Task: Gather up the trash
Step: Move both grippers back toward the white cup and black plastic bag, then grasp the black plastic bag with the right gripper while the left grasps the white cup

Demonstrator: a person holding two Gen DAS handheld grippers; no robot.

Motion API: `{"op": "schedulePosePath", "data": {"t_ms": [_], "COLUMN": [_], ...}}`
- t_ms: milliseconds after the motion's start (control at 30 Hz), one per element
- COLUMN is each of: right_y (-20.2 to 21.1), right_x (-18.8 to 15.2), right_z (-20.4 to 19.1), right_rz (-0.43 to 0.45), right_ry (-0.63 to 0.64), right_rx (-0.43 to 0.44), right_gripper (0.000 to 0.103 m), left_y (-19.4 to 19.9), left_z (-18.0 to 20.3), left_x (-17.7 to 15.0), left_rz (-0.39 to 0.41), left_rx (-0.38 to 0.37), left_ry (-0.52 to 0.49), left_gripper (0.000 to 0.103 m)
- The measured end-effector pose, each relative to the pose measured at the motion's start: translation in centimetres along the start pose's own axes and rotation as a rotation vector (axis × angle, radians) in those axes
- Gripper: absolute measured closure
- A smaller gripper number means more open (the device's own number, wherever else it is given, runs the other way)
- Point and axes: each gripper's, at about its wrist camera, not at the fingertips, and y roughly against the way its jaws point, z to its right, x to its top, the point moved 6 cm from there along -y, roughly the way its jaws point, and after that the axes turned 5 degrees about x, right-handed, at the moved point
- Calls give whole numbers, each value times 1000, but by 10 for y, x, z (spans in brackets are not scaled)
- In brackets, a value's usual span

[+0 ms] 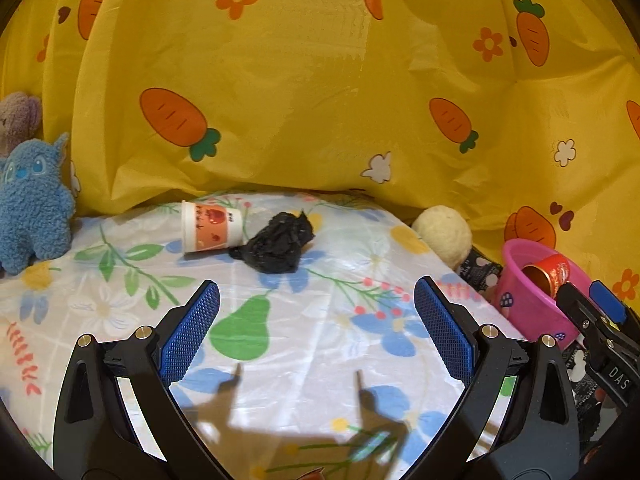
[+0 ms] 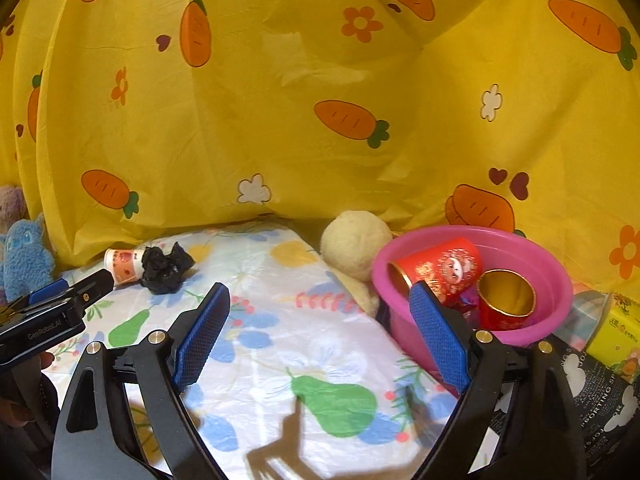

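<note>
On the glossy floral-print table (image 1: 120, 312) under a crinkled yellow carrot sheet (image 1: 320, 80): crumpled black bag (image 1: 276, 246), paper cup (image 1: 210, 227), round pink plastic basin (image 2: 552, 280); left tongs (image 1: 316, 312) and right tongs (image 2: 320, 312) both spread, empty.

Pink basin (image 1: 528, 304) partly cut off behind right gripper (image 1: 592, 312) in left wrist view. Purple plush (image 1: 18, 118) clipped at frame edge. Yellow box (image 2: 618, 334) cut off, print too small to read.
</note>
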Motion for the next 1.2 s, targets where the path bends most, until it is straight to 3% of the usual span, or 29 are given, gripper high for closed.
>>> {"op": "schedulePosePath", "data": {"t_ms": [400, 800, 1200], "right_y": [-60, -140, -214], "right_x": [10, 8, -8], "right_z": [-100, -161, -189], "right_rz": [-61, -153, -253], "right_ry": [76, 103, 127], "right_rx": [131, 189, 182], "right_gripper": [15, 17, 49], "left_y": [-29, -68, -109], "left_z": [-110, -163, -158], "left_x": [20, 27, 37], "left_rz": [19, -4, -15], "left_rx": [189, 221, 186], "left_ry": [89, 143, 107], "left_gripper": [7, 7, 7]}}
